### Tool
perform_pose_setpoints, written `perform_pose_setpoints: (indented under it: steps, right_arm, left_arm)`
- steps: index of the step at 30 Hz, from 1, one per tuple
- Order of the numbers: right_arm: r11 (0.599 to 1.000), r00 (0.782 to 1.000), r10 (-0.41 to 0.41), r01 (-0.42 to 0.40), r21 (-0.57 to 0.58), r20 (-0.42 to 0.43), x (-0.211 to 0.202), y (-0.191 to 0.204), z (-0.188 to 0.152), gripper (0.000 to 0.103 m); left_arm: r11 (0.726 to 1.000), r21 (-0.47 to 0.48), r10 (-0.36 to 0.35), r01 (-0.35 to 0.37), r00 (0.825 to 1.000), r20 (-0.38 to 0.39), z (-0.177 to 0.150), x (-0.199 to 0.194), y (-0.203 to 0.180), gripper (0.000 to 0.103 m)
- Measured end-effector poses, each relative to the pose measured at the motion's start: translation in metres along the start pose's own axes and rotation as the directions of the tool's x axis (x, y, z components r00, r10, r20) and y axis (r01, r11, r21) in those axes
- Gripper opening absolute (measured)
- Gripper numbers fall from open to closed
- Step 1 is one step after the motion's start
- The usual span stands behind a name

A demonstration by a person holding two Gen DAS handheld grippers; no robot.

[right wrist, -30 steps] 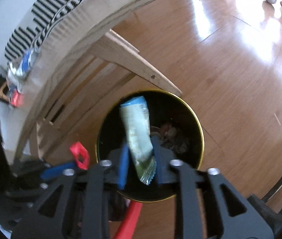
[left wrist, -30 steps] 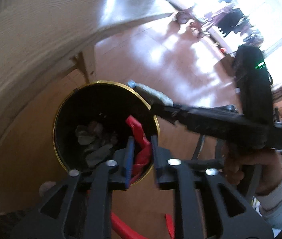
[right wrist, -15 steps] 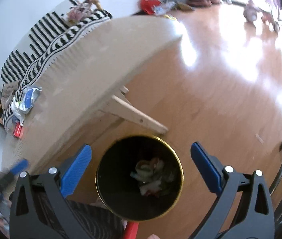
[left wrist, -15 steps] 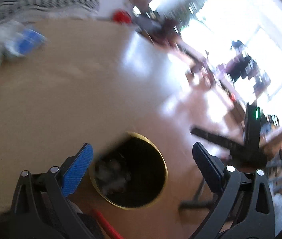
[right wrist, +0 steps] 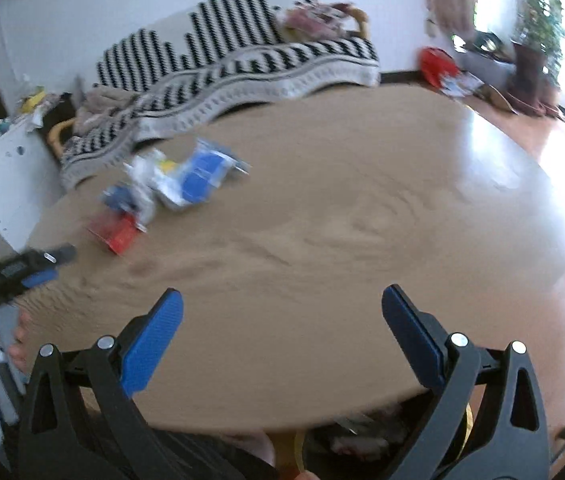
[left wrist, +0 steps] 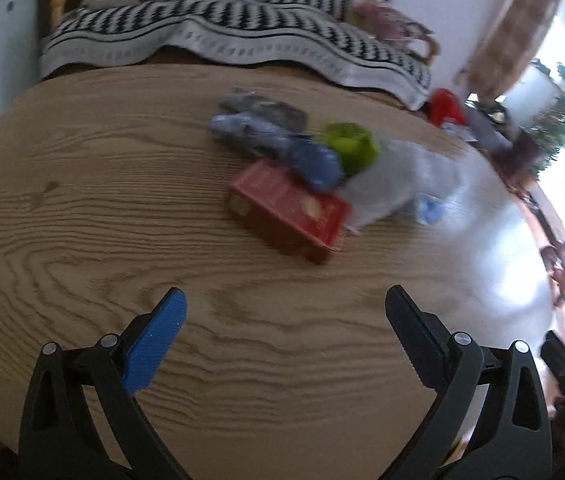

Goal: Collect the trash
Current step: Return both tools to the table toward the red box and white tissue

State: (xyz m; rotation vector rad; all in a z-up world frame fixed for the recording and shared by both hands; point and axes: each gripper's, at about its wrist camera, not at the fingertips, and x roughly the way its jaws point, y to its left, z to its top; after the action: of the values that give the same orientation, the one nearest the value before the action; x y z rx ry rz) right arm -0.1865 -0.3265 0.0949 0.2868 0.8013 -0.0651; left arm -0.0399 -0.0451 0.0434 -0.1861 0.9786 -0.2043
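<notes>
Wood-grain bench (left wrist: 130,208) fills both views, striped blanket (left wrist: 242,36) behind. Trash pile (left wrist: 306,176) mid-bench, far side: clear plastic bag (left wrist: 398,184), red box (left wrist: 290,212), blue wrapper (left wrist: 282,148), green lump (left wrist: 350,144). Print blurred, unreadable. Left tool (left wrist: 284,336) spread wide, empty, above bench. Right tool (right wrist: 282,332) spread wide, empty. Only right view shows bin (right wrist: 366,444) under bench edge.

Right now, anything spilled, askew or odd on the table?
Nothing spilled. Leftover trash sits in one loose heap on the table: red box lying skewed, with crumpled blue wrapper overlapping its far edge. Both grippers open, empty.
</notes>
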Motion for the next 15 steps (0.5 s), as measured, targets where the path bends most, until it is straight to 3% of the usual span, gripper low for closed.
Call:
perform_pose_setpoints:
  steps: [8,15]
  right_arm:
    - [0.998,0.998,0.060,-0.060,-0.025,-0.009,0.032,0.037,0.047,0.096]
    - [0.996,0.997,0.080,-0.080,-0.041,-0.018,0.059,0.050,0.072,0.096]
  left_arm:
    - [0.997,0.061,0.045,-0.042,0.998,-0.044,0.027,0.045,-0.015,0.097]
    - [0.991,0.095,0.104,-0.097,0.992,-0.076,0.035,0.061,0.010,0.097]
